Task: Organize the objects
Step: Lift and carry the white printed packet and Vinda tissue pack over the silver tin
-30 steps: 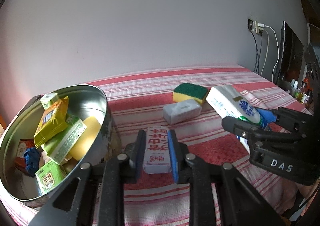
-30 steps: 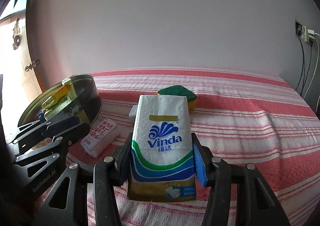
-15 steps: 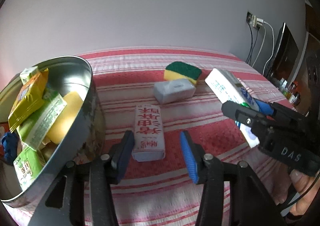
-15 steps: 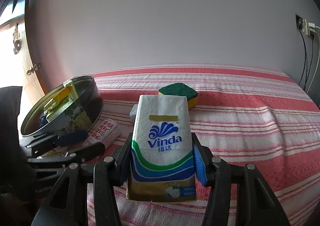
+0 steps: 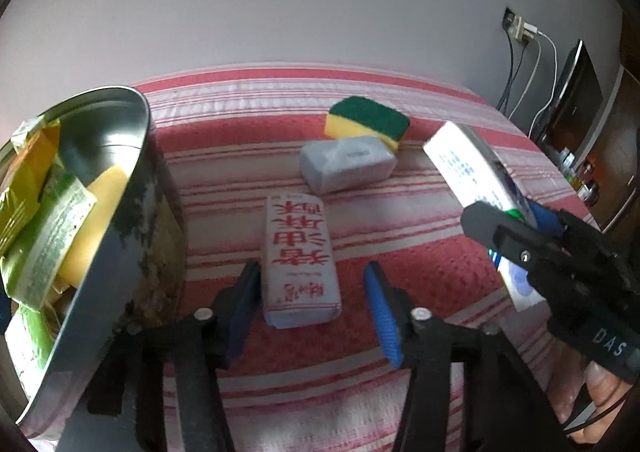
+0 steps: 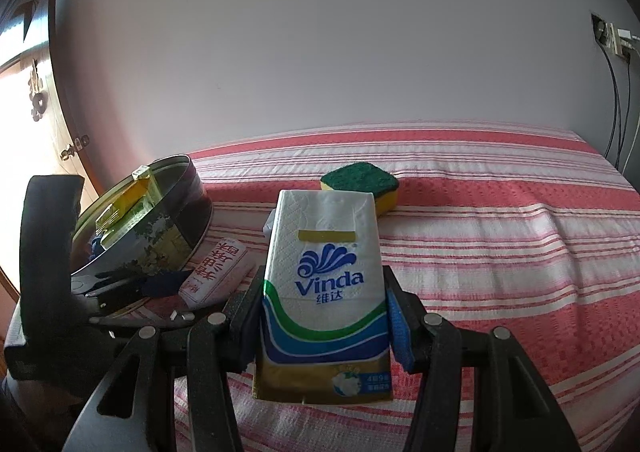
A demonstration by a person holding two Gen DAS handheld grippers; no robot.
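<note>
The round metal tin [image 5: 132,188] left of the left gripper runs off the frame's edge. Behind the held white Vinda tissue pack [image 6: 325,284], a grey wrapped packet [image 6: 269,223] barely shows.

"Vinda" + 维达 in blue on tissue pack [image 6: 326,284]; "DAS" on right claw [image 5: 516,236] body; red Chinese chars, white packet [image 5: 300,264].

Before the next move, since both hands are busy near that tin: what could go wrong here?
The left gripper stands open around the red-lettered pack, which sits off-centre against its left pad; closing may skew it. The round tin is close beside that pad and already crowded, so it could be bumped. The right gripper holds the Vinda tissue pack near its lower end, so it may tip.
</note>
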